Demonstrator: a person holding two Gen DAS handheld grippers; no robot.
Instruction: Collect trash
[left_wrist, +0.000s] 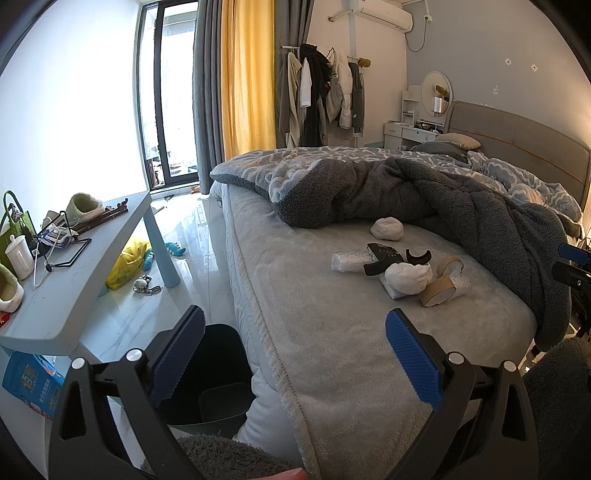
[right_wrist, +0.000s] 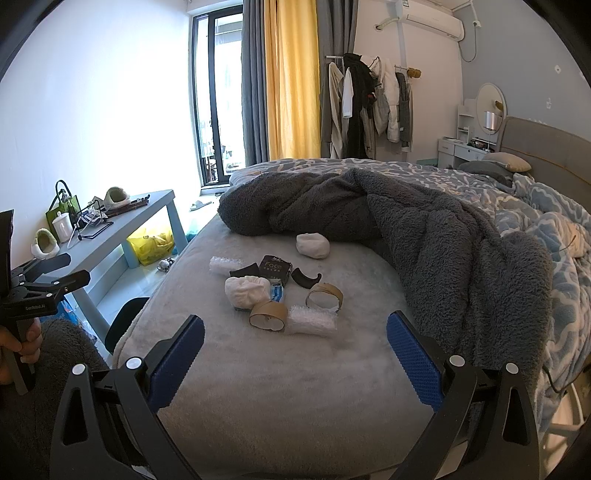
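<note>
I hold both grippers, left gripper (left_wrist: 295, 358) and right gripper (right_wrist: 295, 360), spread and empty short of the trash pile (right_wrist: 277, 291) mid-bed (right_wrist: 295, 387), left over the black bin (left_wrist: 218, 373) for drop-offs.

Trash scattered on the grey bed cover, as we see it.
We count two crumpled white paper wads, one (right_wrist: 312, 244) lying apart near the dark blanket and one (right_wrist: 246, 290) in the cluster; a black "Face" packet (right_wrist: 275, 268); a curved black scrap (right_wrist: 305, 277); two empty cardboard tape rolls, one (right_wrist: 268, 314) on its side and one (right_wrist: 325, 295) torn open; and two bubble-wrap pieces (right_wrist: 312, 319) (right_wrist: 225, 264).
</note>
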